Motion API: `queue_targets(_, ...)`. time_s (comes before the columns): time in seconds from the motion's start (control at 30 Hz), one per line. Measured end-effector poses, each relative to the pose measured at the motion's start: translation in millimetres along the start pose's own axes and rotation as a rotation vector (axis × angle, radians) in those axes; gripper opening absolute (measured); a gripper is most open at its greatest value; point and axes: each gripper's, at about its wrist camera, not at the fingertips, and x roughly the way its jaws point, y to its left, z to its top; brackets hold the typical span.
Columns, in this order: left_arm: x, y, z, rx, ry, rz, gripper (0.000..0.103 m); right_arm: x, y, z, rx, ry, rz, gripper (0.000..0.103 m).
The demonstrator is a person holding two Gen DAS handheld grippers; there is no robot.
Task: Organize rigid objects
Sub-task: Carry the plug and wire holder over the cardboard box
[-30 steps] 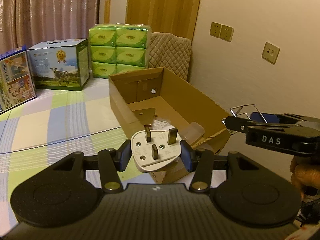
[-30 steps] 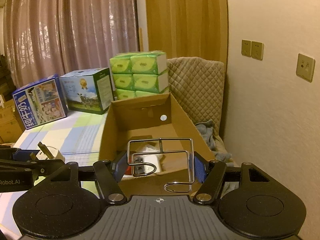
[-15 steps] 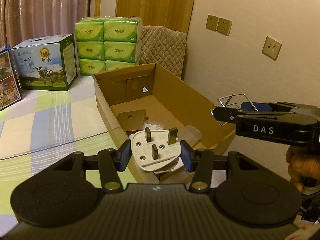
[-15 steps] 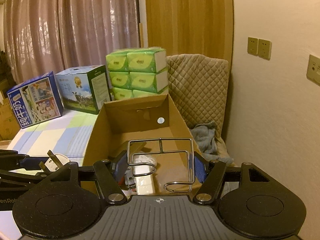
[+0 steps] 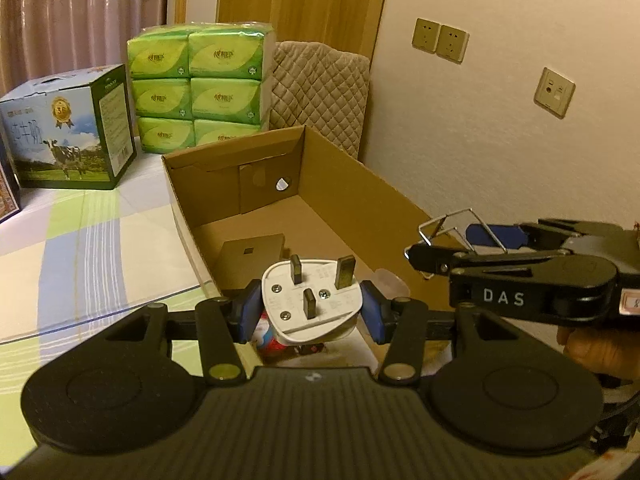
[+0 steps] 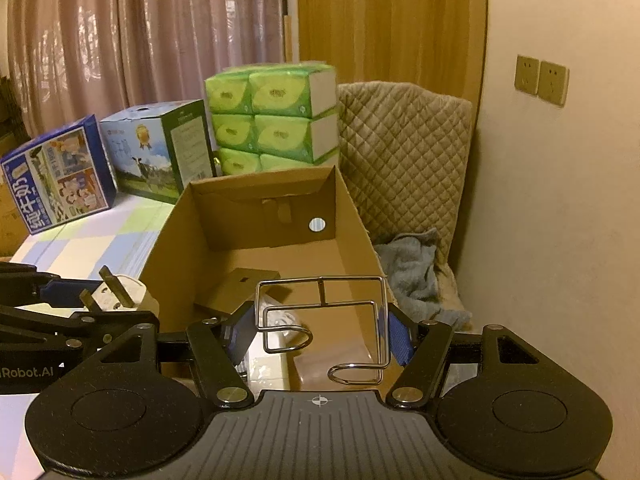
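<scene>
My left gripper is shut on a white three-pin plug, held over the near end of an open cardboard box. The plug also shows in the right wrist view. My right gripper is shut on a bent metal wire rack, held above the box's near end. The rack also shows in the left wrist view, to the right of the plug. Inside the box lie a flat brown card, a white item and a red-and-white packet.
Stacked green tissue packs and a milk carton box stand behind the cardboard box on the checked tabletop. A blue printed box stands at the left. A quilted chair with a grey cloth is beside the wall.
Both grippers have moved forward over the cardboard box with their objects still held. The box now fills more of both views.
</scene>
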Motion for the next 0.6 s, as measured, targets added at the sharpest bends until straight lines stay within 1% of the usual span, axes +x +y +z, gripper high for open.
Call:
queue_targets(0.13, 12.4, 5.5, 13.1, -0.007, 0.007, 0.000, 0.046, 11.7, -6.8, 7.2, 0.020, 0.020, 0.010, 0.063)
queue_targets(0.3, 26.6, 11.1, 29.5, 0.007, 0.007, 0.005, 0.046, 26.5, -8.7, 20.3, 0.006, 0.031, 0.033, 0.063)
queue_targets(0.6, 62.8, 33.0, 47.8, -0.015, 0.044, 0.018, 0.046, 54.4, -8.5, 25.9, -0.010, 0.057, 0.051, 0.063)
